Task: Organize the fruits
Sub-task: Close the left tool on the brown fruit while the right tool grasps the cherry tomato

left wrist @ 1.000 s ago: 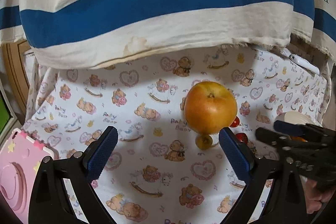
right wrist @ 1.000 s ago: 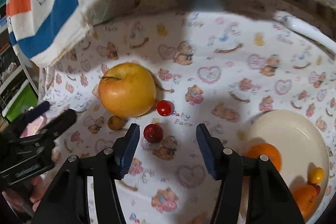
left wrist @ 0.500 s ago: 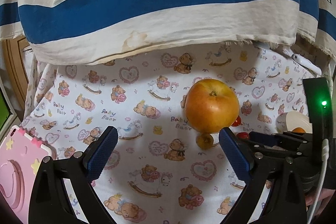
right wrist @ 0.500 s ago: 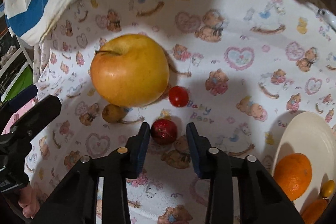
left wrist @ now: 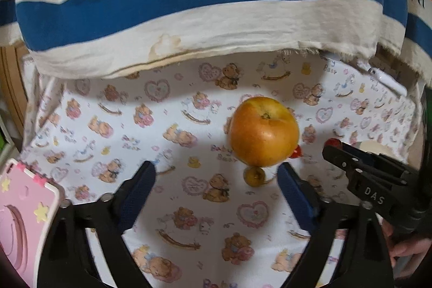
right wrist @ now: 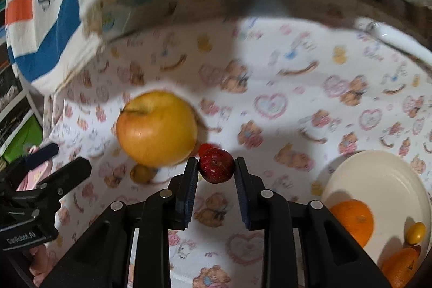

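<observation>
- Now the little red fruit (right wrist: 216, 165) sits pinched between the two blue pads of the right gripper (right wrist: 216, 169), just in front of the big apple (right wrist: 156, 128) on the teddy-bear cloth (right wrist: 270, 126).
- Hold it softly. It looks small and round, so a hard squeeze could squash it or make it pop out.
- The cream plate (right wrist: 383, 174) is near, to the right, with an orange (right wrist: 353, 217) already on it. I think the red fruit goes there. Set it on a bare spot.
- Do not bump the apple, or the tiny red fruit (right wrist: 204, 148) and the small yellow fruit (right wrist: 142, 173) beside it.
- The left gripper (left wrist: 216, 180) holds nothing. Its jaws are spread but closing.
</observation>
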A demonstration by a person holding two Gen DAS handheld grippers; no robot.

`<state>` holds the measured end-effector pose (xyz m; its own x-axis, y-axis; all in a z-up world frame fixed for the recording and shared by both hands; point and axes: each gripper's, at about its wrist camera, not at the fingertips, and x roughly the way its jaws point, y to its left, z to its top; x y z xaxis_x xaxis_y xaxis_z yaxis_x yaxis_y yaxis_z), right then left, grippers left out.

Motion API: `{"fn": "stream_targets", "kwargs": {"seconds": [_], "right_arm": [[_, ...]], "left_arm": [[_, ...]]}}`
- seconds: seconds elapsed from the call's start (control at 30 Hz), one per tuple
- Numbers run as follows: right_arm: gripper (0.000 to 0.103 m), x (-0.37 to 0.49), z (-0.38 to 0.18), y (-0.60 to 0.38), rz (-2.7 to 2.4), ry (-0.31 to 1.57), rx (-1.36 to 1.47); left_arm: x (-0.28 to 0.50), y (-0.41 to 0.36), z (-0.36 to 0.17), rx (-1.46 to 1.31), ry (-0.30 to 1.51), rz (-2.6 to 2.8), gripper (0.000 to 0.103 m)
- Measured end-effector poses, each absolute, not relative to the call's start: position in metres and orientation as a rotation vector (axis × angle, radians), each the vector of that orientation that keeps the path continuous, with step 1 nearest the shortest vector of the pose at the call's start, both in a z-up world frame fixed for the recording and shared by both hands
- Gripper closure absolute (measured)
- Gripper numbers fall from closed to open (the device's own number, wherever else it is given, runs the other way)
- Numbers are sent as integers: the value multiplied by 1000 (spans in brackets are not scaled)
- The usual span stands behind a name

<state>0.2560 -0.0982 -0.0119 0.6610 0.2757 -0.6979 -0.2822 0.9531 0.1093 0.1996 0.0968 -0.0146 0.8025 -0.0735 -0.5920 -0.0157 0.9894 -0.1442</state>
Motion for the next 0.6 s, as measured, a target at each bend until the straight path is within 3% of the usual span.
{"fn": "stream_targets", "kwargs": {"seconds": [0.3, 0.6], "right_arm": [[75, 253, -4, -111, 301, 749, 27], [74, 252, -5, -109, 298, 755, 29]], "left_arm": [[220, 87, -19, -89, 770, -112, 40], [249, 65, -41, -80, 911, -182, 52]]}}
